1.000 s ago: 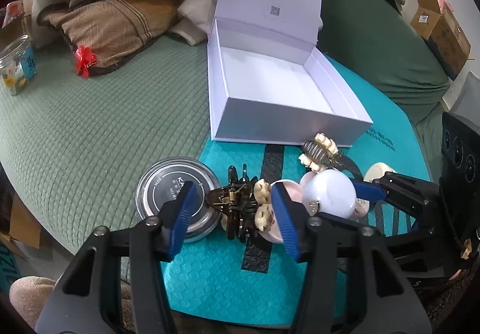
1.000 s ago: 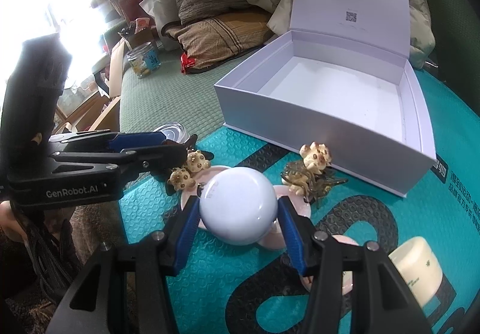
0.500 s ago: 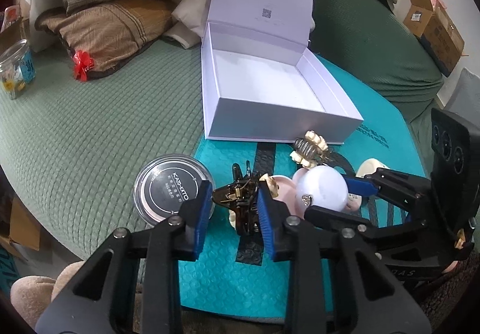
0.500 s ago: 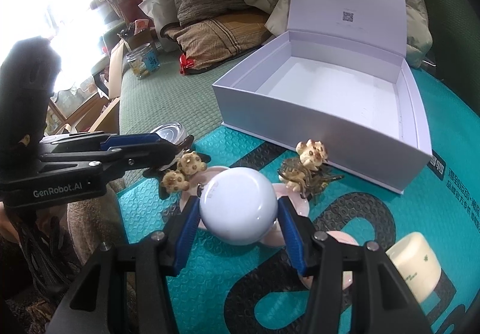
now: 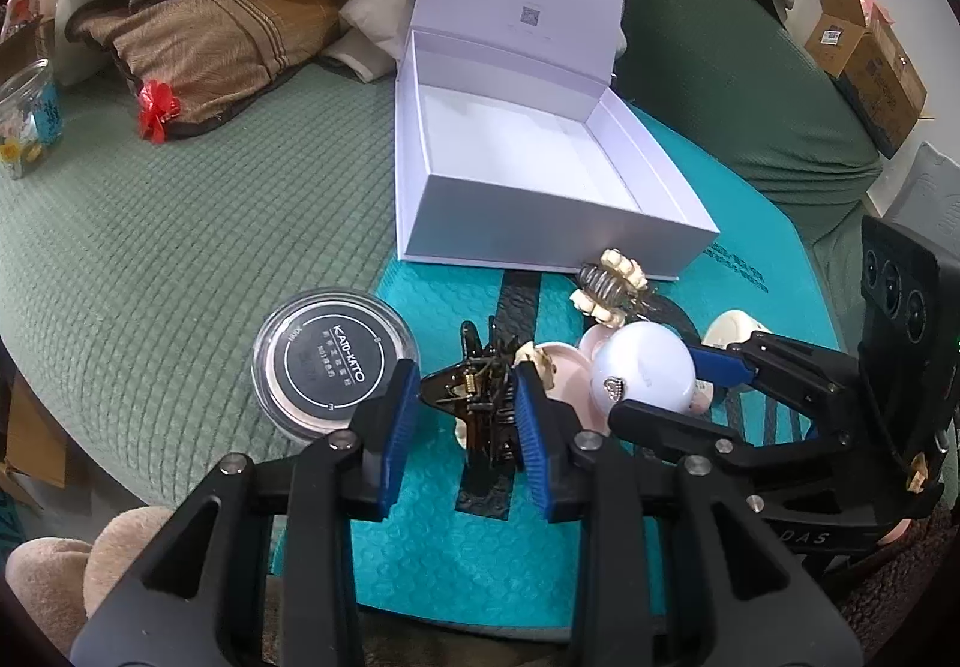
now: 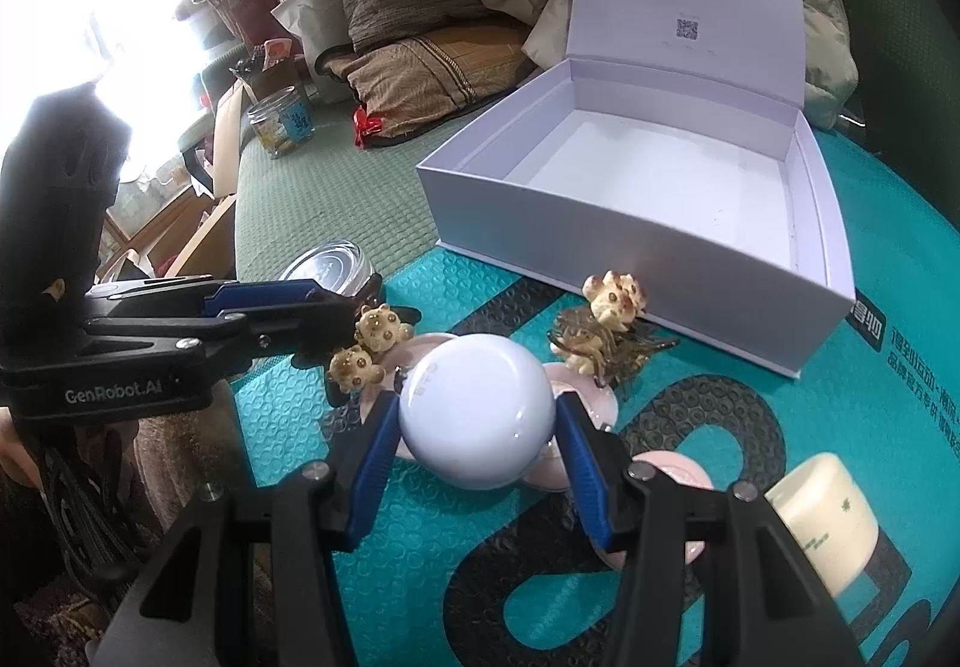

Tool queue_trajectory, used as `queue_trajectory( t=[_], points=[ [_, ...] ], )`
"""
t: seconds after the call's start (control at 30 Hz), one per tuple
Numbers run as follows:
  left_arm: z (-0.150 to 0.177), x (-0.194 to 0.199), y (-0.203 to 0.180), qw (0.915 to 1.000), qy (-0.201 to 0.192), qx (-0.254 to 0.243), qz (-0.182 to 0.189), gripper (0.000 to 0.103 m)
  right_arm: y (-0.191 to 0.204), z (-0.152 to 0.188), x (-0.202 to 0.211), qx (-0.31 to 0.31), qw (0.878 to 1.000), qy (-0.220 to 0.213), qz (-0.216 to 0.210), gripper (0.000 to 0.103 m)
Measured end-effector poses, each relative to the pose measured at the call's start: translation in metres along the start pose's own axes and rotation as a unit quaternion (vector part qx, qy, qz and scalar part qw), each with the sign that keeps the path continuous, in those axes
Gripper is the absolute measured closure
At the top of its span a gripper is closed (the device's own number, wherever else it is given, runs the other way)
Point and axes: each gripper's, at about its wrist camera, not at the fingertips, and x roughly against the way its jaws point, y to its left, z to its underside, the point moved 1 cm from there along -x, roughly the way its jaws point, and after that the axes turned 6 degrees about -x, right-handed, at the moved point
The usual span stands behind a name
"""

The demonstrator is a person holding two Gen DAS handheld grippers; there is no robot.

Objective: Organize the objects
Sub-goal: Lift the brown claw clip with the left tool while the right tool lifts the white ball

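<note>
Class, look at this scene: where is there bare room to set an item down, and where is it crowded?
Free: the floor of the open white cardboard box, and the green quilted cover left of it. Crowded: the teal mat in front of the box.

Both wrist views (close, angled down) share the box.

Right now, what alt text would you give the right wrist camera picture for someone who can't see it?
The right gripper clamps a glossy white ball just above a teal mat. Beside it, the left gripper holds a dark hair claw with small bear charms. Behind them an empty white box stands open on a green cover.
</note>
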Motion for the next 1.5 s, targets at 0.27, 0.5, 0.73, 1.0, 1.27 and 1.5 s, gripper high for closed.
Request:
queue_trajectory(
  t=[0.27,0.5,0.73,1.0,1.27,1.5],
  points=[
    [0.000,-0.002,-0.005,0.9996,0.001,0.004,0.029,0.047,0.000,0.000,0.000,-0.001,1.000,-0.001,0.000,0.049],
    [0.001,-0.003,-0.012,0.9999,0.003,-0.010,0.013,0.047,-0.001,0.000,0.000,0.009,1.000,-0.006,0.015,0.049],
    [0.002,0.000,-0.021,0.9991,0.001,-0.042,-0.001,0.047,-0.005,0.002,0.000,0.025,0.999,-0.014,0.024,0.049],
    [0.005,0.000,-0.035,0.9928,-0.009,-0.115,-0.030,0.045,-0.013,0.007,-0.007,0.014,1.000,-0.008,0.018,0.050],
    [0.003,-0.018,-0.031,0.9884,-0.012,-0.139,-0.060,0.046,-0.013,0.008,-0.006,0.011,1.000,-0.008,0.018,0.050],
    [0.004,-0.019,-0.036,0.9833,-0.016,-0.159,-0.086,0.054,-0.014,0.007,-0.005,0.009,1.000,-0.007,0.024,0.050]
  ],
)
